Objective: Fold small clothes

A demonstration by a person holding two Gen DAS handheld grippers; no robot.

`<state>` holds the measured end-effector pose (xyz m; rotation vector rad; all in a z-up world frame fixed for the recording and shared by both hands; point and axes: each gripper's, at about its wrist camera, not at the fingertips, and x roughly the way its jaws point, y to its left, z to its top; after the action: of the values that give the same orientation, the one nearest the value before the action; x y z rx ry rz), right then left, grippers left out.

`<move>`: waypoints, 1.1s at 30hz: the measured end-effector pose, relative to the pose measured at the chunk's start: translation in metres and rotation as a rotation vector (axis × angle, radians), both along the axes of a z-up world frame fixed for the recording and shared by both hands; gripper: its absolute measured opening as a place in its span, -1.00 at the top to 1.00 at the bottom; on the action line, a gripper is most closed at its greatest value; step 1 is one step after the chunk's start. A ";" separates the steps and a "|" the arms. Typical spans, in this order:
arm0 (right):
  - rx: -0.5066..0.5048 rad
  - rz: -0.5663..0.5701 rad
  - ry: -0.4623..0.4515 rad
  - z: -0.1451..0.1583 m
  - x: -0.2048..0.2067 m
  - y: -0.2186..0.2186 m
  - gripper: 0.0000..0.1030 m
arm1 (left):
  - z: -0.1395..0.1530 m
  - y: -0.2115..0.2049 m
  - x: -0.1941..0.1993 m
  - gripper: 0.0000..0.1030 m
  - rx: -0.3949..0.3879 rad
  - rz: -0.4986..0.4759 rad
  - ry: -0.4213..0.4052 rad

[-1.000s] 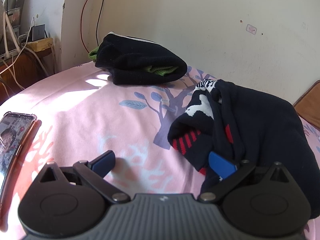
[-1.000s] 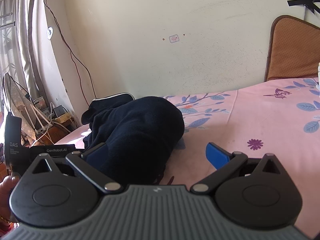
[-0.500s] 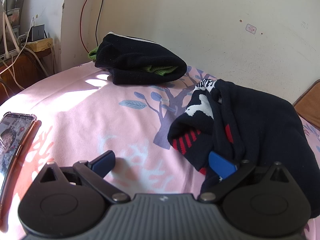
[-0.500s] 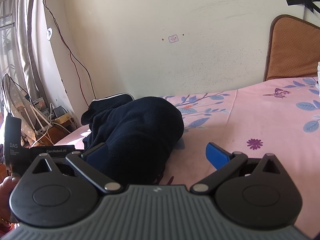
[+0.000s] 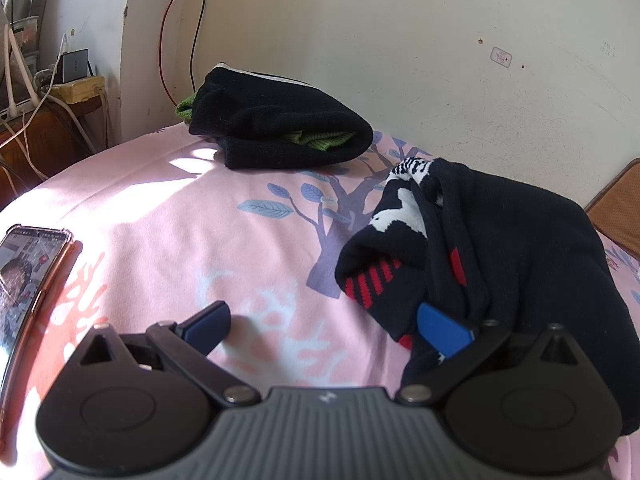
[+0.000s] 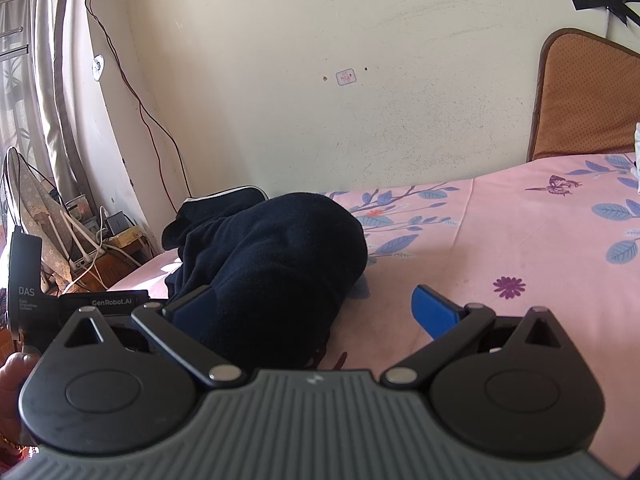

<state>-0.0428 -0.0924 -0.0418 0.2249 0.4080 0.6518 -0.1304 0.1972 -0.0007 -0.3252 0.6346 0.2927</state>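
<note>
With both my left hand-held gripper (image 5: 323, 322) and right hand-held gripper (image 6: 314, 306) spread wide and grasping nothing, the soft, limp navy knit garment (image 5: 516, 248) lies bunched on the pink bed (image 5: 180, 240), best pinched at its red-striped hem (image 5: 372, 280).

Phone (image 5: 28, 280) cut off by left edge of left wrist view; screen too blurred to read. Navy garment (image 5: 520, 264) runs behind the left gripper (image 5: 324, 324) body at lower right, so its near hem is hidden; right blue finger (image 5: 442, 330) partly tucked under its fold. In right wrist view, same garment (image 6: 280, 264) covers most of the black pile (image 6: 220, 204) behind. Hand (image 6: 12, 392) at left edge mostly out of frame. Wall sticker (image 6: 346, 78) text too small to read. White item (image 6: 637, 160) clipped at right edge, can't tell what.
</note>
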 end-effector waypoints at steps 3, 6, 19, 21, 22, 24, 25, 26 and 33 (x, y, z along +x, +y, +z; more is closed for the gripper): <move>0.000 0.000 0.000 0.000 0.000 0.000 -1.00 | 0.000 0.002 -0.001 -1.00 -0.012 -0.007 -0.005; 0.001 -0.001 0.000 0.000 0.000 0.000 -1.00 | 0.000 0.006 -0.004 -1.00 -0.033 -0.014 -0.017; 0.003 -0.004 0.001 0.000 -0.001 0.000 -1.00 | 0.008 -0.002 -0.011 -1.00 0.029 -0.041 -0.079; 0.003 -0.004 0.001 0.000 0.000 0.000 -1.00 | 0.010 -0.005 -0.013 -1.00 0.040 -0.053 -0.092; 0.004 -0.005 0.001 0.000 -0.001 0.000 -1.00 | 0.010 -0.005 -0.013 -1.00 0.041 -0.057 -0.095; 0.005 -0.007 0.002 0.000 -0.001 0.000 -1.00 | 0.010 -0.005 -0.013 -1.00 0.036 -0.060 -0.094; 0.005 -0.007 0.002 0.000 -0.001 0.000 -1.00 | 0.010 -0.004 -0.013 -1.00 0.031 -0.060 -0.093; 0.005 -0.008 0.002 0.000 -0.001 0.000 -1.00 | 0.010 -0.004 -0.013 -1.00 0.025 -0.060 -0.092; 0.007 -0.010 0.003 0.000 -0.002 0.000 -1.00 | 0.008 -0.001 -0.011 -1.00 0.007 -0.049 -0.076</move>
<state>-0.0445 -0.0926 -0.0416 0.2345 0.4073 0.6434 -0.1418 0.1965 0.0070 -0.3121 0.5655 0.2341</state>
